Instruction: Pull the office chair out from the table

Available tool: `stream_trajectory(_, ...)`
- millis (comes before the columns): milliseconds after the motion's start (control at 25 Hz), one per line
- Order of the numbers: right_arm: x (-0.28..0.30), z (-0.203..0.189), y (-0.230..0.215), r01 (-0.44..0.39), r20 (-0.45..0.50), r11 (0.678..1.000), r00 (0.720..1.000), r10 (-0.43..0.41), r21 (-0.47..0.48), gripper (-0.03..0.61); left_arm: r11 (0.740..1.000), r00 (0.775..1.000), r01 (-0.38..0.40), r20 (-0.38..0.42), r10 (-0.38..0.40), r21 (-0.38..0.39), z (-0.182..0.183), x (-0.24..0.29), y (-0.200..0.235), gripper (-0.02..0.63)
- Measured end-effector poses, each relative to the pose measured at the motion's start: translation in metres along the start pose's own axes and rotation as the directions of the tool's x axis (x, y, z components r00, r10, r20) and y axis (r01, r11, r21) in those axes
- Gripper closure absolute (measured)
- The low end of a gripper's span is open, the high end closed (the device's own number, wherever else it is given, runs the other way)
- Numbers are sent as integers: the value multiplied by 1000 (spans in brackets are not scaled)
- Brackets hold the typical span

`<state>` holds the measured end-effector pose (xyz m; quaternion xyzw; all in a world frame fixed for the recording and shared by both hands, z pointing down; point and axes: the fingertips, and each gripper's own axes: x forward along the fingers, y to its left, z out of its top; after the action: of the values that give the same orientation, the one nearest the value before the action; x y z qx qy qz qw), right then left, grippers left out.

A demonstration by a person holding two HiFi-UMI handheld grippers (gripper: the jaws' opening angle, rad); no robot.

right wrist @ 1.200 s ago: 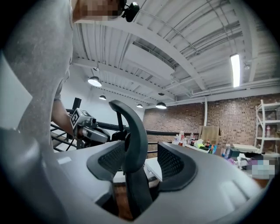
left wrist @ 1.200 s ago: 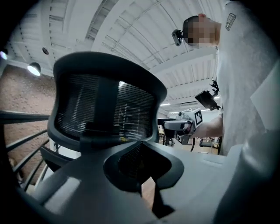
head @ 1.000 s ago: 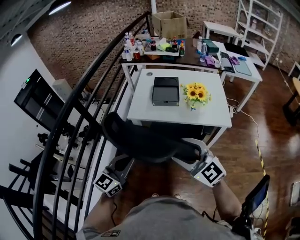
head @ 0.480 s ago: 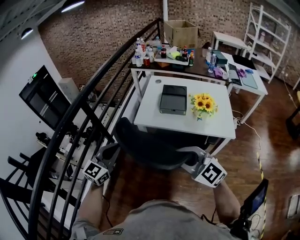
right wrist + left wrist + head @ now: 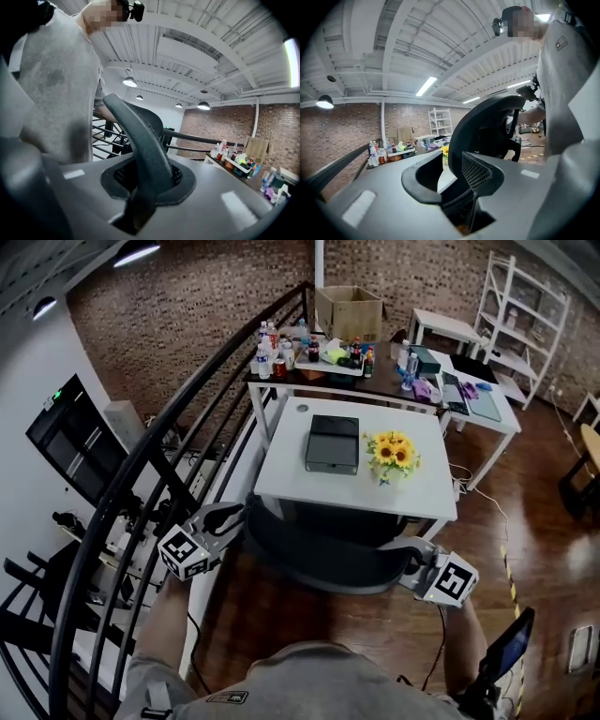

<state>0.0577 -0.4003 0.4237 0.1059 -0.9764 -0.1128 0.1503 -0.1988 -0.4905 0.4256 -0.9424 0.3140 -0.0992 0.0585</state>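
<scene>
Now the grip-setting step: right tongs (image 5: pixel 413 556), jaws just closing, pinch the office chair (image 5: pixel 319 557) backrest rim. Left tongs (image 5: pixel 228 516), jaws just opening, straddle its other edge unpressed. The chair spans between them, against the bench (image 5: pixel 281 465) beyond. Next, likely: clamp left, draw back evenly.

The office chair (image 5: pixel 319 563) is black, with a wide, thin backrest that curves like a shallow arc. It stands upright facing the table (image 5: pixel 281 474), its backrest just beside the near edge and its seat hidden beneath the top. The table is white and rectangular, on slim white legs. The backrest's right end is clamped between the jaws of the right gripper (image 5: pixel 411 563). Its left end sits between the jaws of the left gripper (image 5: pixel 234 514), which have just been opening and leave a gap.
</scene>
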Motion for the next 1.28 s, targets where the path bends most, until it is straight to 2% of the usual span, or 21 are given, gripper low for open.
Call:
stream_trajectory(80, -14, -5, -4, -17, 0, 1000, 1000, 17, 23, 500, 994, 994, 100, -37, -99, 39, 1, 15, -13, 463)
stream_trajectory(200, -32, -15, -12, -36, -12, 998, 999, 37, 51, 495, 967, 968, 247, -69, -242, 64, 7, 35, -39, 416)
stream_trajectory(400, -51, -27, -21, -63, -33, 995, 997, 65, 74, 485, 901, 905, 425, -81, -418, 92, 31, 65, -74, 350)
stream_trajectory(560, -55, -31, -23, -66, -26, 995, 997, 68, 78, 482, 837, 845, 534, -91, -527, 117, 34, 83, -98, 369)
stream_trajectory(640, -54, -30, -22, -60, -22, 995, 998, 62, 83, 480, 819, 827, 563, -87, -556, 116, 35, 86, -106, 437)
stream_trajectory(680, -54, -30, -23, -56, -21, 995, 998, 58, 84, 477, 815, 822, 569, -85, -562, 114, 35, 86, -108, 448)
stream_trajectory(1280, -53, -29, -24, -8, -41, 997, 999, 12, 81, 465, 803, 809, 587, -112, -577, 104, 34, 85, -111, 449)
